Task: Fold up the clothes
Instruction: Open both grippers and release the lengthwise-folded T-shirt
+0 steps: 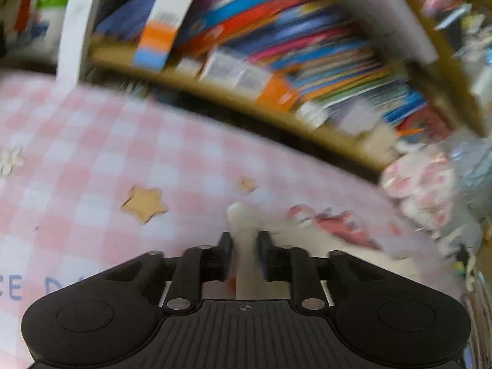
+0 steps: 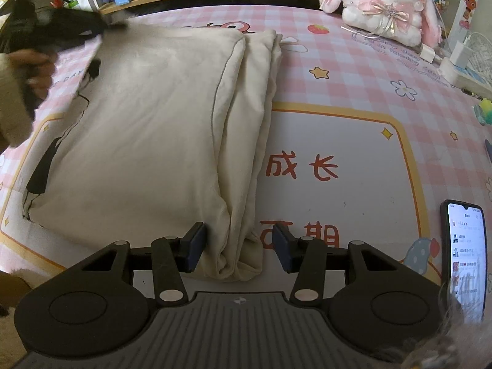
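A cream garment [image 2: 147, 129] lies on a pink checked table [image 2: 353, 70], partly folded, its long axis running from the near edge to the far edge. A folded-over band runs along its right side. The right gripper [image 2: 238, 243] sits at the near end of that band, its fingers spread wide with the bunched corner of cloth between them, not yet pinched. The left gripper [image 1: 243, 246], blurred, is at the garment's far left corner, its fingers narrow and clamped on a strip of cream cloth. The right gripper is nearer the near hem.
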